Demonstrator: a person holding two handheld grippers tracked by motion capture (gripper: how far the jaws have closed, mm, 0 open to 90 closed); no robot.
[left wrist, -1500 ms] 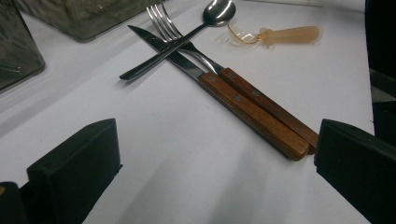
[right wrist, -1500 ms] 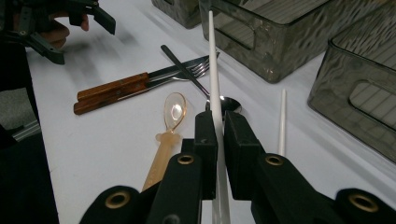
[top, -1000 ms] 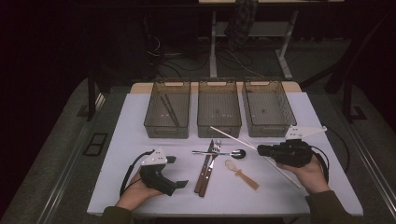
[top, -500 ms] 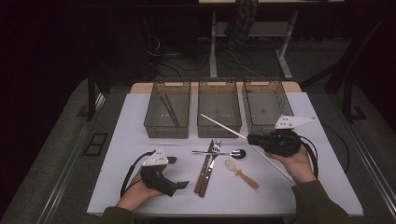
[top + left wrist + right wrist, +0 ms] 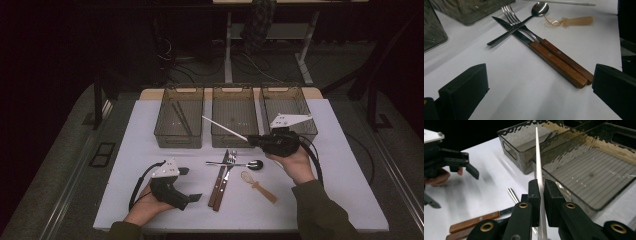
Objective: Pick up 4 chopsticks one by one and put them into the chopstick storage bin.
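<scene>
The right gripper [image 5: 541, 195] is pinching a thin white chopstick-like stick [image 5: 225, 126] between its two black jaws, which are pressed together on it some way along its length. In the high view the right gripper [image 5: 256, 140] is holding the stick clear of the white table [image 5: 350, 190], the long free end slanting up and left over the front edge of the middle smoky clear plastic bin [image 5: 234, 117]. In the right gripper view the stick [image 5: 537, 157] is running straight out from the jaws towards the bins.

The stick looks light, stiff and smooth, so it is likely to pivot or slide between the pads, with so much length sticking out beyond the jaws. A hold nearer its middle would probably be steadier; where it is held now, any sideways knock against a bin wall could twist it loose. It seems unlikely to break, though it could flex a little.

The left gripper [image 5: 187, 185] is resting low on the table with its jaws spread wide and nothing between them. In its own view the open left gripper [image 5: 539, 92] is facing a wooden-handled knife [image 5: 544, 52], a wooden-handled fork [image 5: 564, 56], a steel spoon [image 5: 524, 21] lying across them, and a small amber plastic spoon [image 5: 571, 21] beyond.
</scene>
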